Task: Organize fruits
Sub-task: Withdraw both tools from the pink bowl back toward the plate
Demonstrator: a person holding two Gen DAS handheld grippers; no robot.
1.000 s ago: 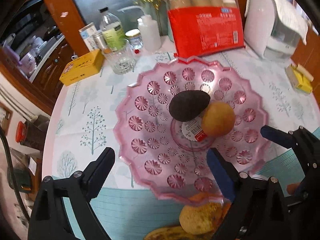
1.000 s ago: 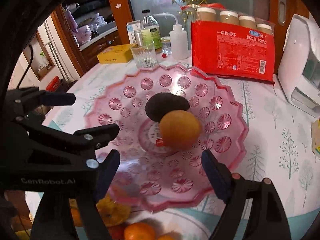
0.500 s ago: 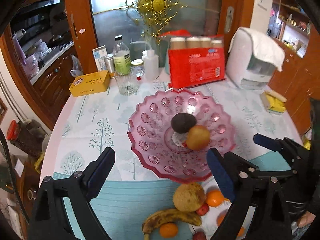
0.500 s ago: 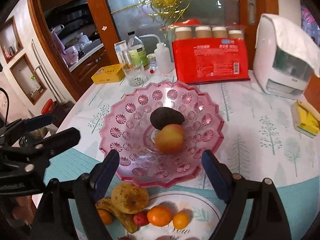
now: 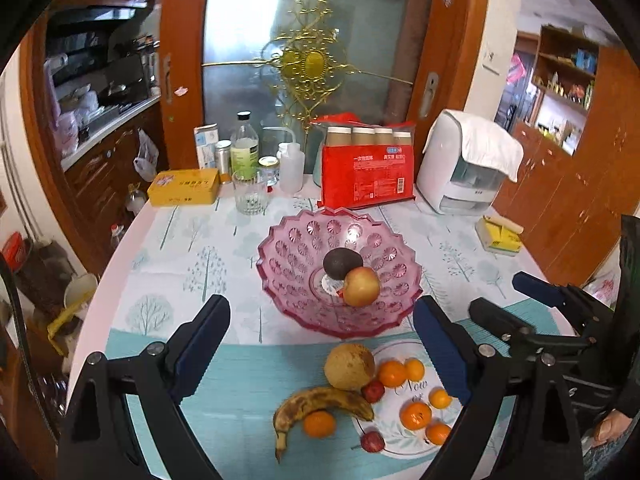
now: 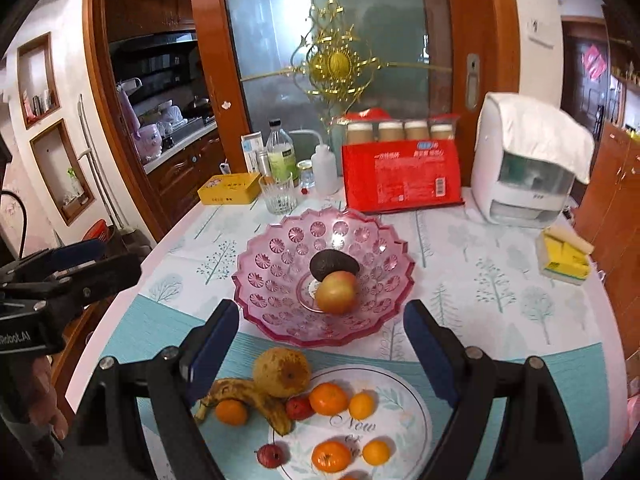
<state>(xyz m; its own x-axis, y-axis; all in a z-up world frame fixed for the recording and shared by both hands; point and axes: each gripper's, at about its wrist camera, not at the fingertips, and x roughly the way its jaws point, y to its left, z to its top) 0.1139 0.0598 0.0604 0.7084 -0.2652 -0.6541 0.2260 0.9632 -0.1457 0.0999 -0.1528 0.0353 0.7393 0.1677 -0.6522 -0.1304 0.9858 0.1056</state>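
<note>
A pink glass bowl [image 5: 296,300] [image 6: 276,312] in the table's middle holds a dark avocado [image 5: 342,263] [image 6: 334,265] and an apple [image 5: 361,286] [image 6: 336,292]. Nearer me, a white plate [image 5: 404,446] [image 6: 400,412] carries several oranges and small red fruits. A spotted banana [image 5: 320,402] [image 6: 248,394] and a brown pear [image 5: 349,366] [image 6: 282,372] lie at its left edge. My left gripper [image 5: 320,352] and my right gripper [image 6: 320,356] are both open and empty, held above the plate, short of the bowl.
At the table's back stand a yellow tin [image 5: 184,187], a drinking glass [image 5: 250,197], bottles [image 5: 244,148], a red cup pack [image 5: 367,172] and a white appliance [image 5: 466,168]. A yellow sponge [image 5: 498,235] lies at the right.
Both grippers have pulled back and up from the bowl. The plate with its fruits, the banana and the pear have come into view below. Both stay open.
</note>
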